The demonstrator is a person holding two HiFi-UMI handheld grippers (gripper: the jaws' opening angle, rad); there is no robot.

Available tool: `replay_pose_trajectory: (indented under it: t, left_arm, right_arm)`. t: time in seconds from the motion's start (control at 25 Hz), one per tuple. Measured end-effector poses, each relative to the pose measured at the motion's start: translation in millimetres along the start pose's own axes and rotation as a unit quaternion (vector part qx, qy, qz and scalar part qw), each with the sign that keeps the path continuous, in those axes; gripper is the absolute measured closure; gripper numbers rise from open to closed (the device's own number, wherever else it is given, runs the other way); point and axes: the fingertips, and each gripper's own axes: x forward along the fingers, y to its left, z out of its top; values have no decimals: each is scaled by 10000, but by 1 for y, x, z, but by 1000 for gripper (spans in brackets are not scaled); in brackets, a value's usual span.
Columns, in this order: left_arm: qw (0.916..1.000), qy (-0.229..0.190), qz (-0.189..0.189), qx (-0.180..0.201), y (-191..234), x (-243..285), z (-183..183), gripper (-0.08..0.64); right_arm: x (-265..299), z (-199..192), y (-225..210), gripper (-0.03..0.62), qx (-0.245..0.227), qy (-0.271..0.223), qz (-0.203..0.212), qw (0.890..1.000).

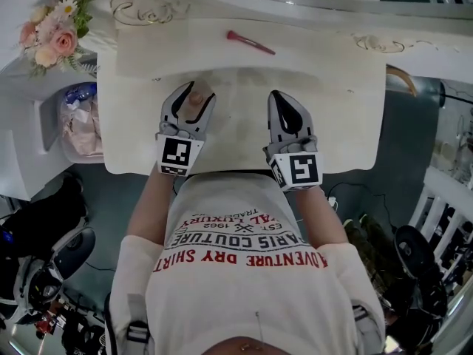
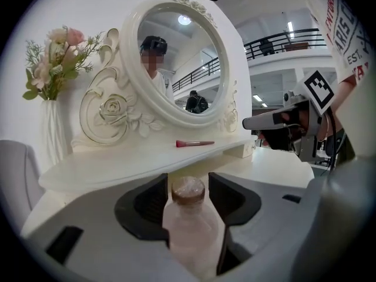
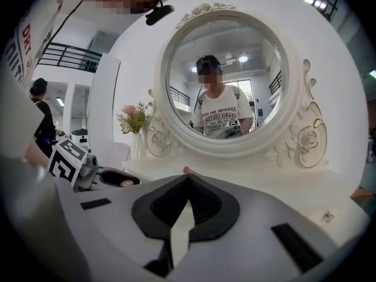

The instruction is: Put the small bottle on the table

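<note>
One small bottle [image 2: 191,228], one brush [image 1: 250,43], two claws [image 1: 196,96] [image 1: 279,98].

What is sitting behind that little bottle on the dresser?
A pink brush lies on the raised shelf behind the bottle, before a round mirror. The left gripper covers the bottle's lower part.

A white carved tabletop [image 1: 332,117] carries a round mirror [image 2: 179,57] — rose scrollwork beside its frame. Pink flowers [image 1: 53,35] stand at its left; a railed balcony [image 2: 282,43] shows beyond.
</note>
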Motion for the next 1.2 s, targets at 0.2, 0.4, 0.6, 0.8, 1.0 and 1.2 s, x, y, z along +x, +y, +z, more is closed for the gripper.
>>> replay_pose_trajectory:
  t: [0.2,0.4,0.6,0.8,1.0,1.2]
  left_arm:
    - [9998,-122,110,132,1,-15,21,345]
    - [9991,-292,146,274,-5,-41,49,347]
    - [9989,-463,-2,102,-6,-65,79,400]
    - [9974,-585,286,297,1,-88,104,537]
    - [9957,-758,408,333,5,-108,125,552]
    - [9947,-782,523,405,13,-122,136,552]
  right_arm:
    - [-7,16,9,594,-92,-142,75,9998]
    - [-19,28,22,594,-98,-226,178,9995]
    - [-28,48,33,594,-175,-382,332,9986]
    - [-36,71,41,594,-198,-597,406,9972]
    - [-41,90,43,594,-176,-792,421,9958]
    - [-42,99,44,594,-186,-879,440,9950]
